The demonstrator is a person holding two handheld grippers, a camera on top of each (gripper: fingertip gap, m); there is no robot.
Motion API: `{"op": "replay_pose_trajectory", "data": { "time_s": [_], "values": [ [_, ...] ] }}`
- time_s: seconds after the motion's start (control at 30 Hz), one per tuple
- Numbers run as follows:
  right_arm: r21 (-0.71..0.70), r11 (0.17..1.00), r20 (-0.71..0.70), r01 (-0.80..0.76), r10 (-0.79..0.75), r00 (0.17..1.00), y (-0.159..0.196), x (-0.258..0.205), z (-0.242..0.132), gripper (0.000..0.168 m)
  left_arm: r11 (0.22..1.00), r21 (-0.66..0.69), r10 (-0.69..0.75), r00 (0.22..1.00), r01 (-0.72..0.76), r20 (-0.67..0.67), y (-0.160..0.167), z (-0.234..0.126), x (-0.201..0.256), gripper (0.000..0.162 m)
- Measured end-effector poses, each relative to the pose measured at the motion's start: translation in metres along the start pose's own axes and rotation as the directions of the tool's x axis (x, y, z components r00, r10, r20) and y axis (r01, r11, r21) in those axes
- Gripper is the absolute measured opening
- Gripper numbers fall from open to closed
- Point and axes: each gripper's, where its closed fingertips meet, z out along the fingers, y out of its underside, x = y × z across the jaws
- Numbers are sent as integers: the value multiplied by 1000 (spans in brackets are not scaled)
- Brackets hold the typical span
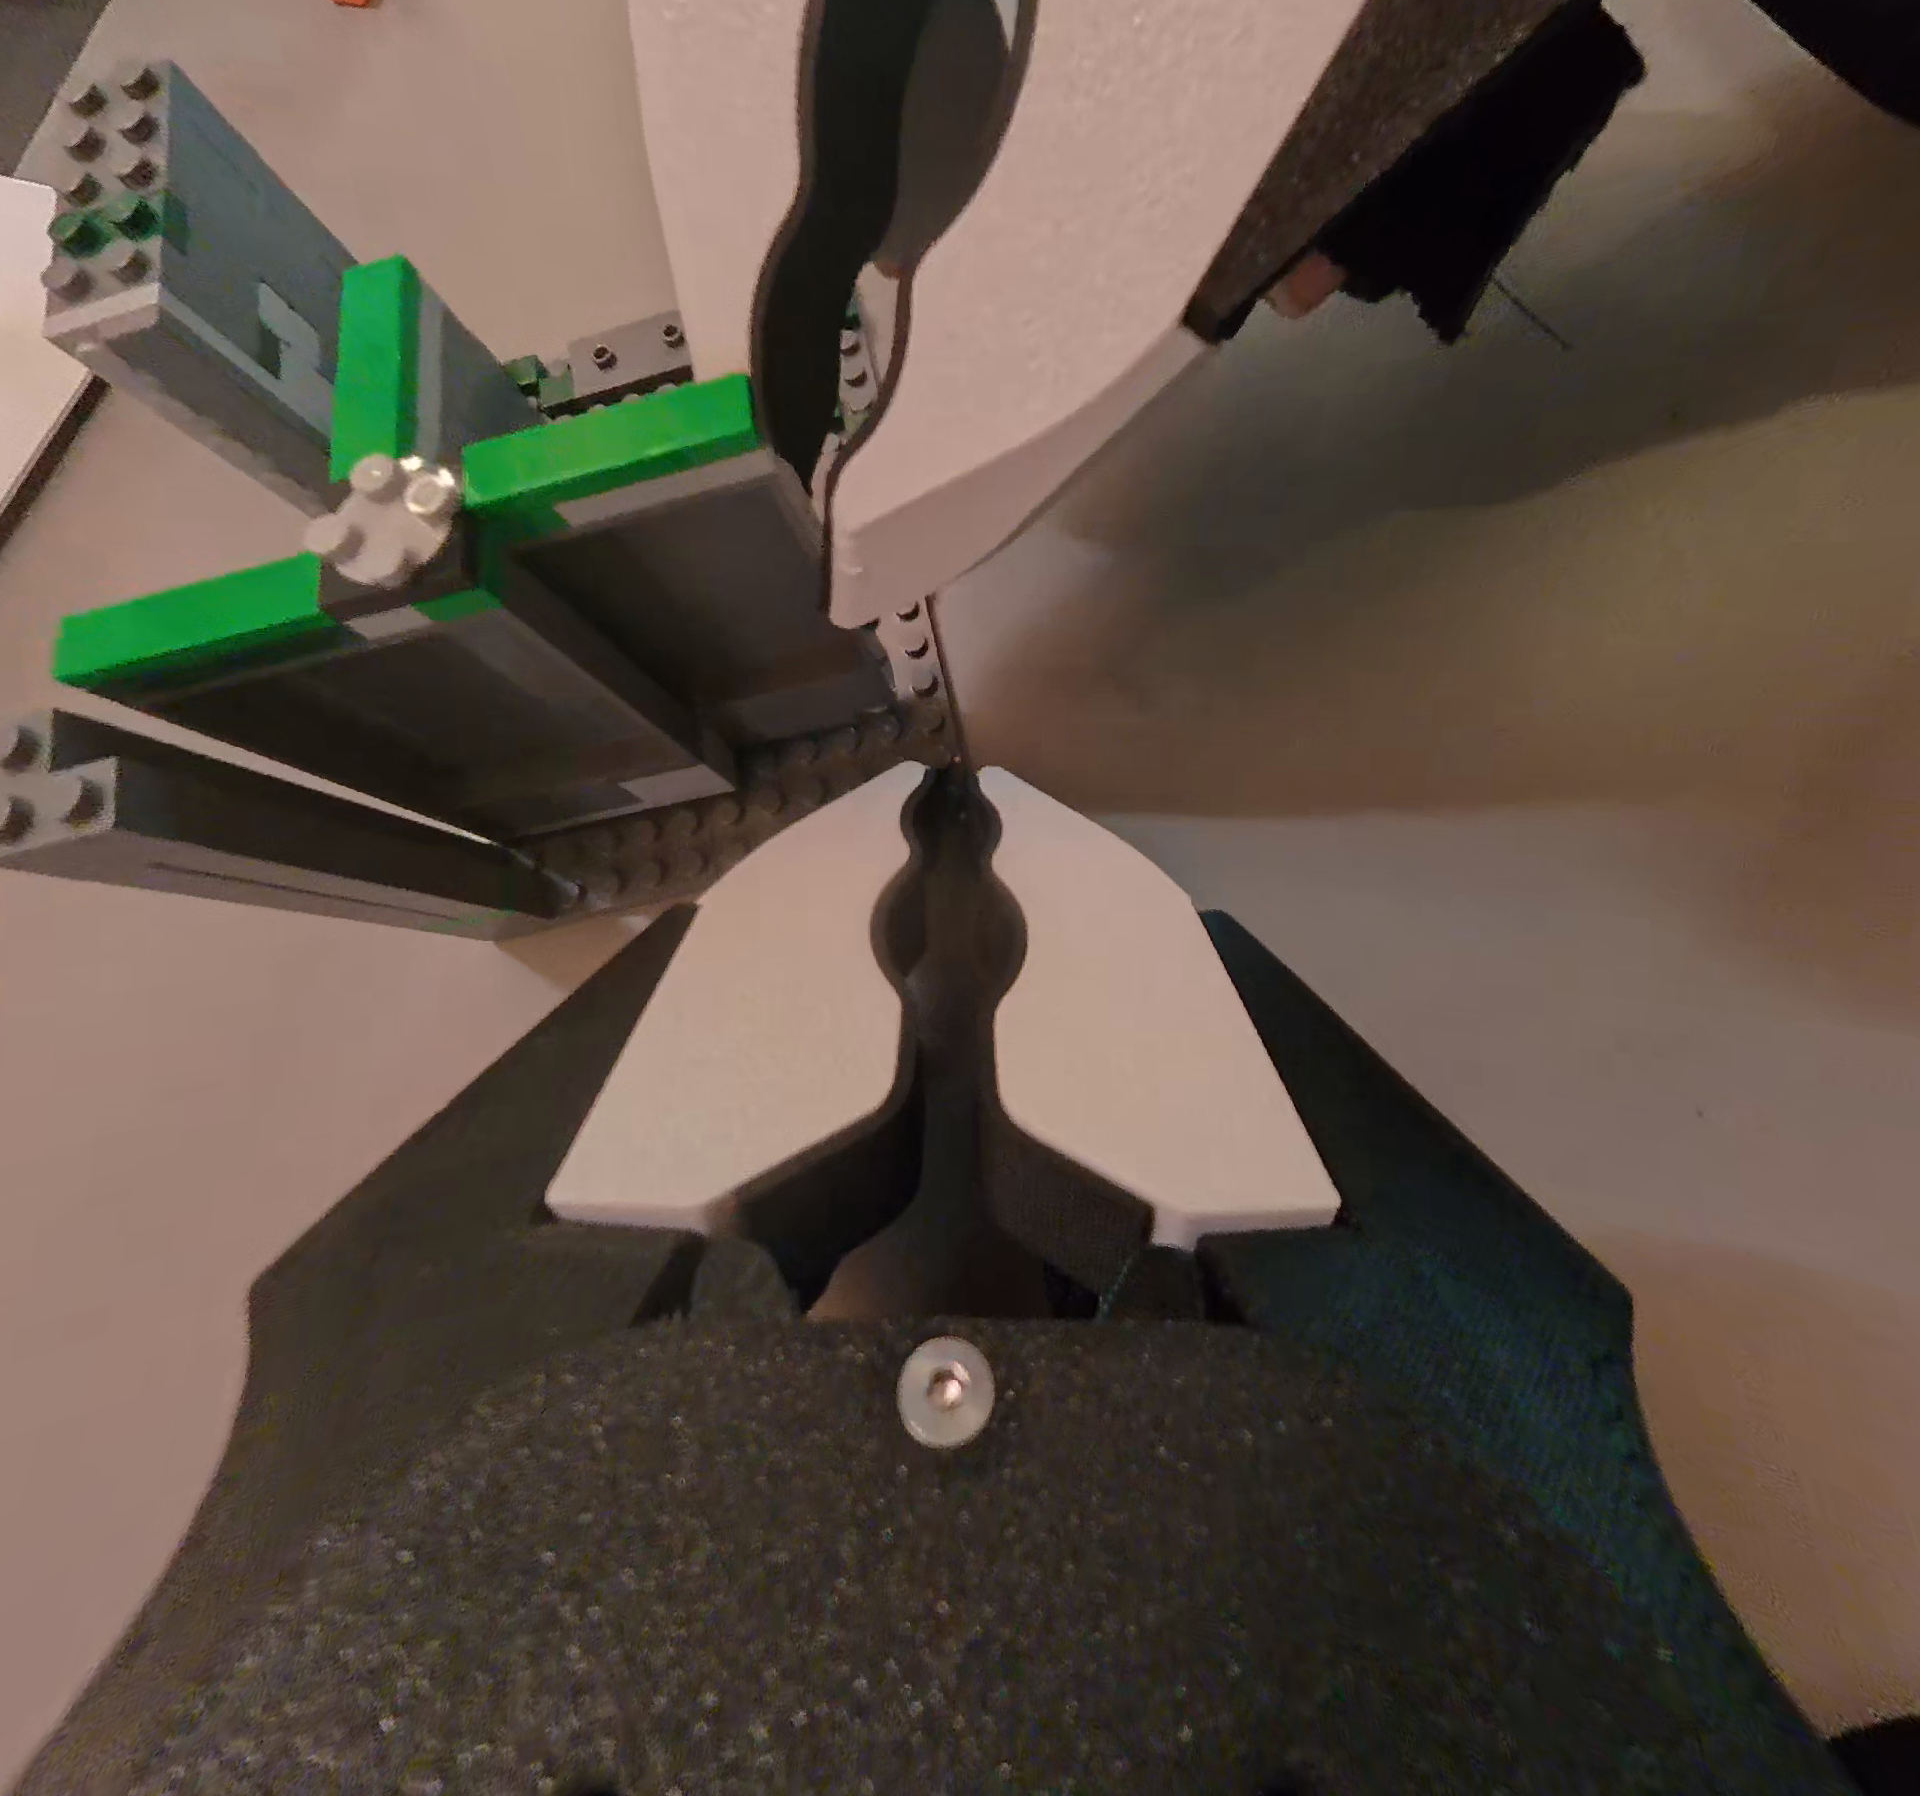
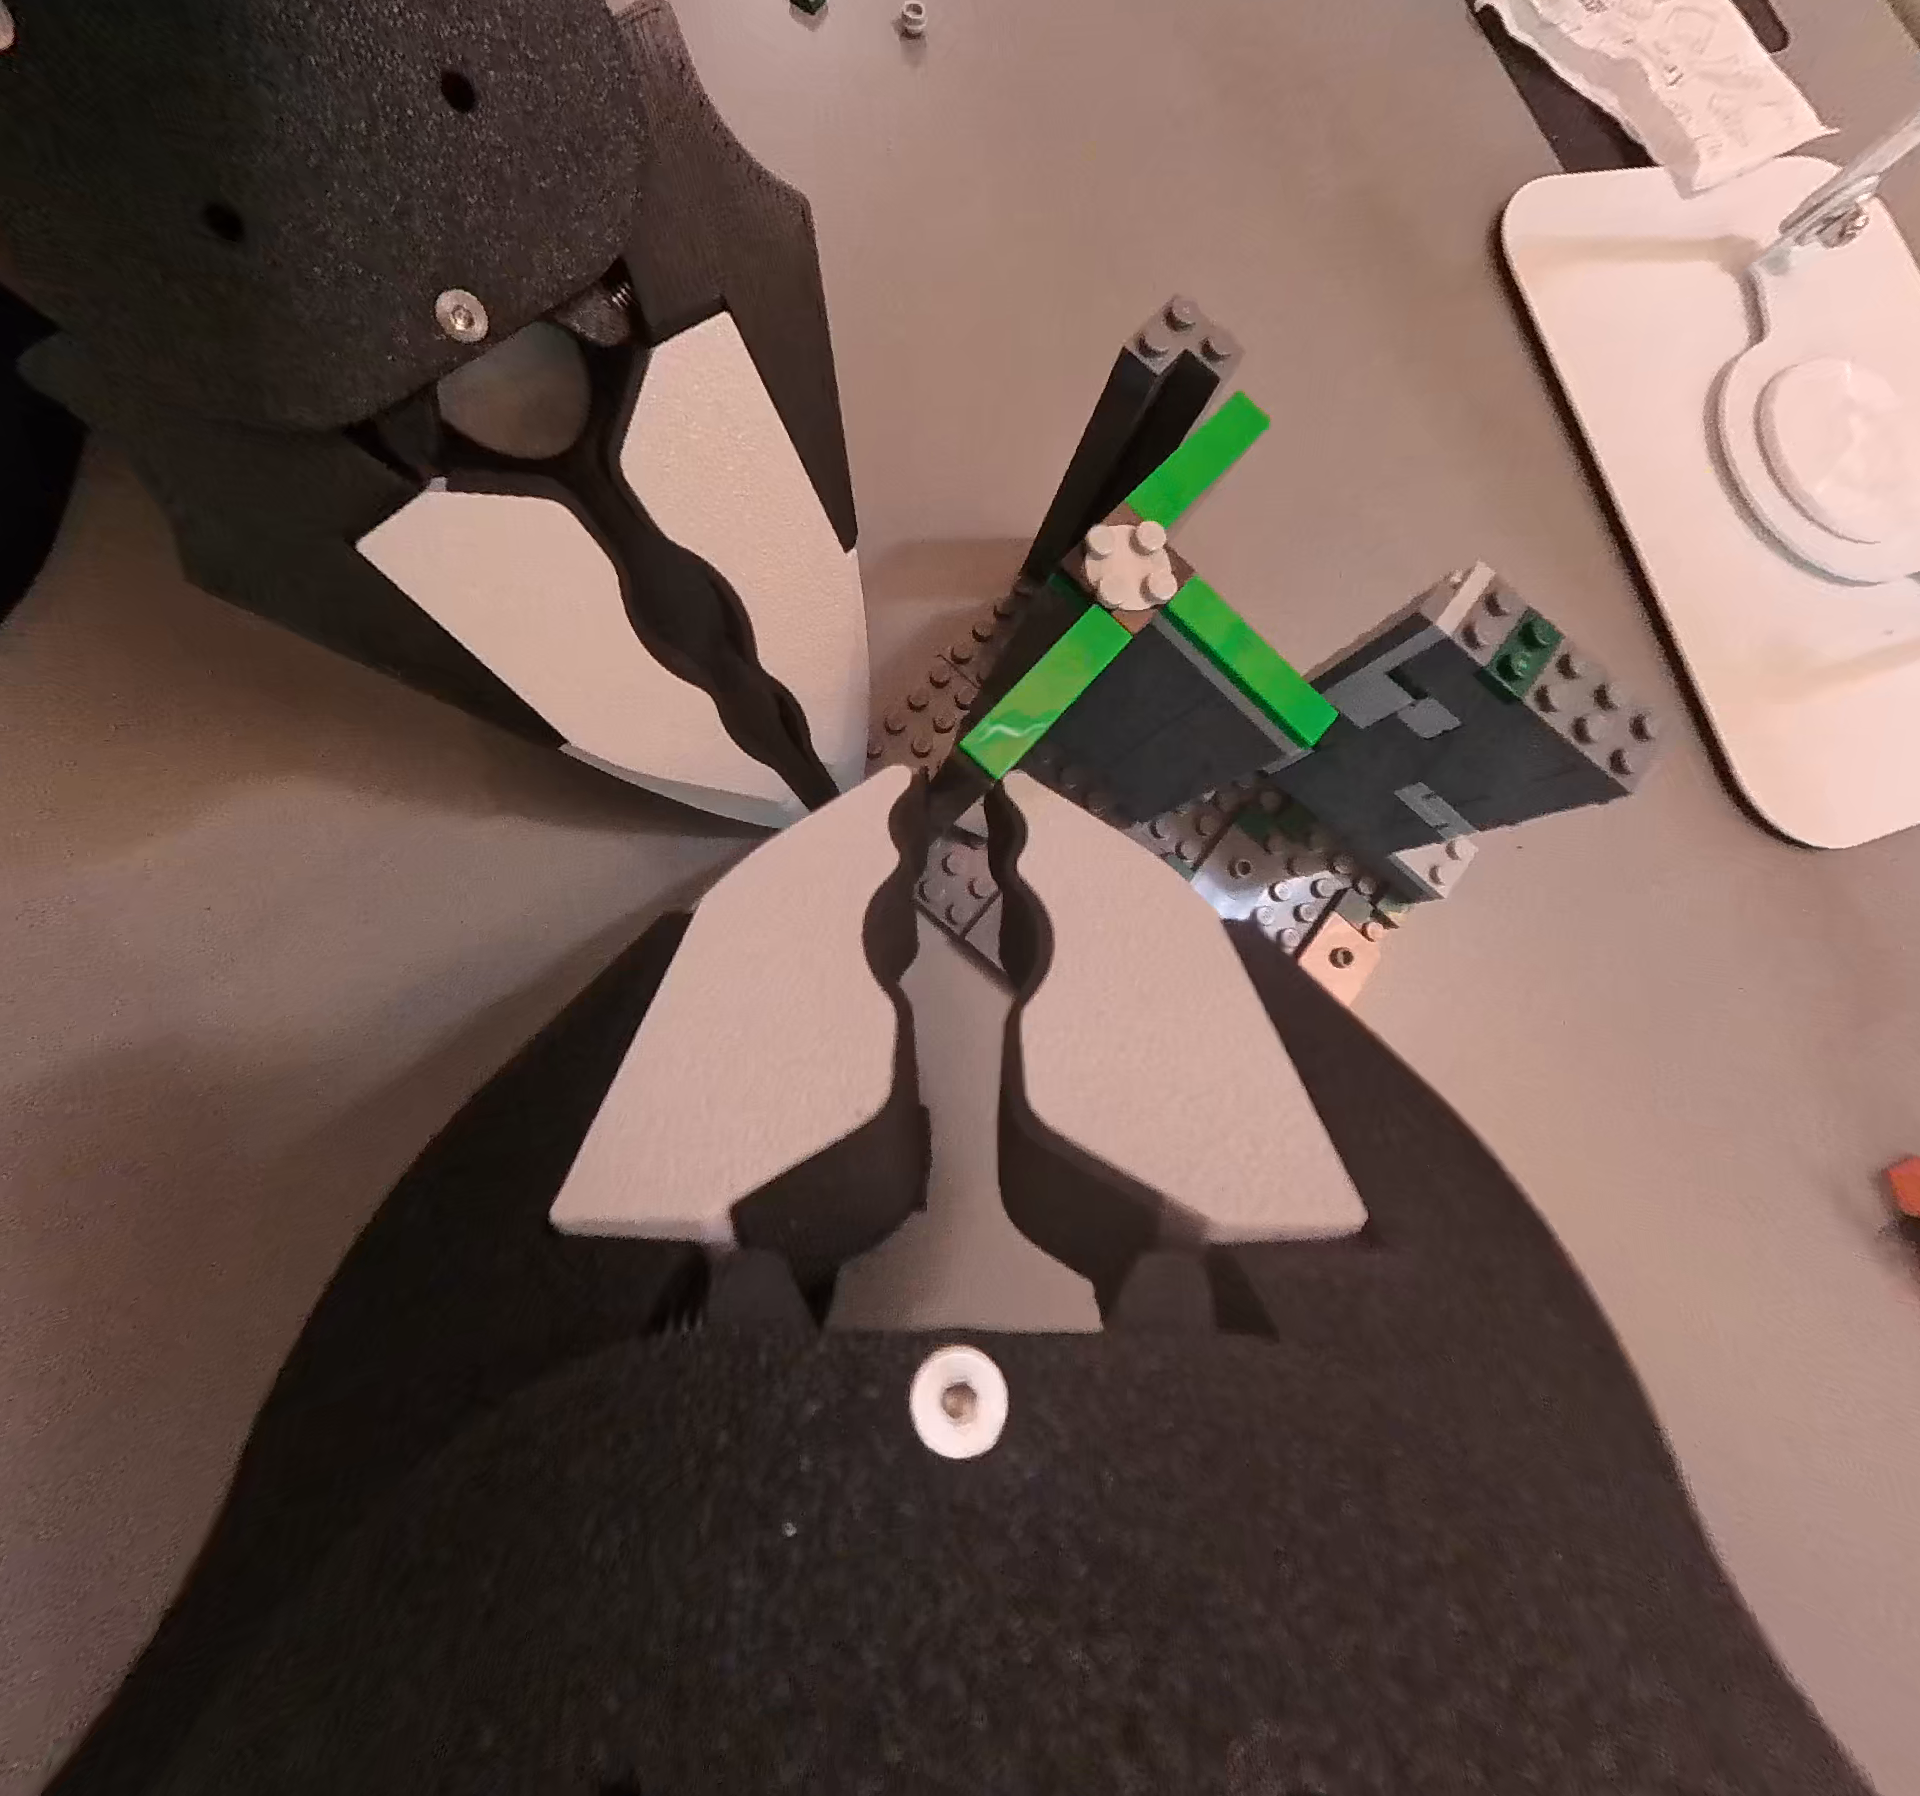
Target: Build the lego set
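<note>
The lego build (image 2: 1195, 707) stands mid-table (image 2: 1091, 188) — dark grey walls, green tiles, a pale round cap. The left gripper (image 1: 951, 785) is clenched on its baseplate's thin edge; the right gripper (image 2: 951, 790) pinches the near corner. Two loose studs (image 2: 912, 17) lie far off; a white tray (image 2: 1621, 458) sits right.

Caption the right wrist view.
Both grippers, right and left, meet at the grey baseplate of the green-trimmed Lego build.

Both wrist views looked steeply down, very close, from opposite sides. Shared: lego model (image 1: 436, 541) (image 2: 1174, 697), grey table (image 1: 1455, 1019) (image 2: 1039, 188), each other's gripper tips.
</note>
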Motion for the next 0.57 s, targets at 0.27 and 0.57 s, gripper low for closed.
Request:
{"op": "replay_pose_trajectory", "data": {
  "time_s": [0.27,0.57],
  "values": [
    [10,999,-5,-32,32,999,-2,-3,1,10,1000,5,-1,1000,1,-2,0,0,1,5],
    [17,995,-24,-99,99,995,-4,3,-2,9,1000,5,0,1000,0,-6,0,-1,1,5]
  ]
}}
